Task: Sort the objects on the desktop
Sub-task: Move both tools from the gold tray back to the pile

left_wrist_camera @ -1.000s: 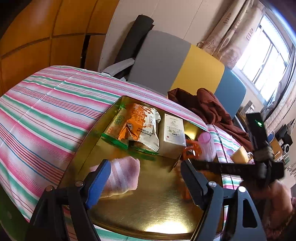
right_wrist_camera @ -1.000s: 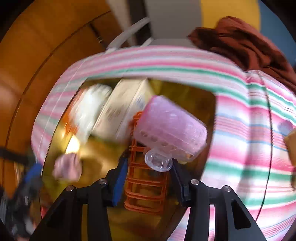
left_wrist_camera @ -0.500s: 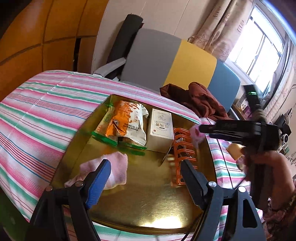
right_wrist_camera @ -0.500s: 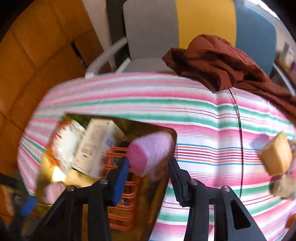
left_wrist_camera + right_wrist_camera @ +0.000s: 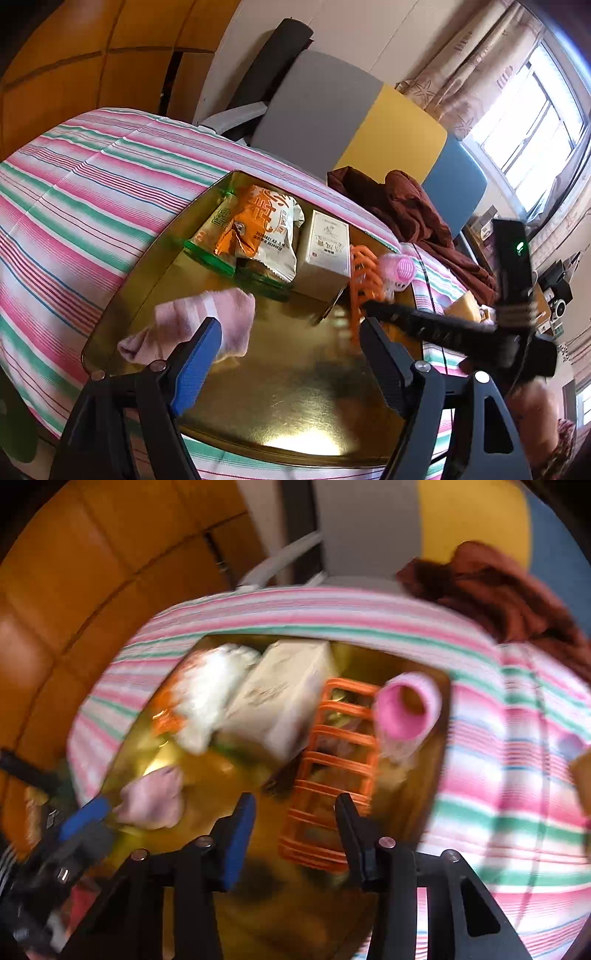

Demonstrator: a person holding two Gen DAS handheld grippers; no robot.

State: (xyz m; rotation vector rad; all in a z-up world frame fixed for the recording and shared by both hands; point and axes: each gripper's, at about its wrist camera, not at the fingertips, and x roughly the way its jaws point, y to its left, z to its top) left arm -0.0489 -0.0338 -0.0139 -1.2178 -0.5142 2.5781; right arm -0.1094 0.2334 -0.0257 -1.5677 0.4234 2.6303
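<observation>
A gold tray [image 5: 295, 406] lies on the striped tablecloth [image 5: 74, 192]. It holds snack packets [image 5: 262, 229], a white box [image 5: 325, 251], an orange rack [image 5: 364, 273], a pink sock [image 5: 192, 325] and a pink hair roller [image 5: 400, 269]. The roller [image 5: 406, 712] lies by the rack [image 5: 332, 775] at the tray's far right corner, beyond my right gripper [image 5: 295, 812]. That gripper's jaws stand narrowly apart with nothing between them. It also enters the left wrist view as the right gripper [image 5: 376, 310]. My left gripper [image 5: 290, 328] hangs open over the tray's near part, its blue pad beside the sock.
A grey, yellow and blue chair [image 5: 332, 122] stands behind the table with a brown cloth [image 5: 413, 206] draped over it. A yellow block [image 5: 463, 304] lies on the tablecloth right of the tray. A person's hand [image 5: 535, 406] holds the right gripper. Orange wall panels rise at the left.
Half a second ago the right gripper held the pink roller between its pads. Now the roller lies on the tray by the orange rack and the jaws are empty. The left gripper kept still.
</observation>
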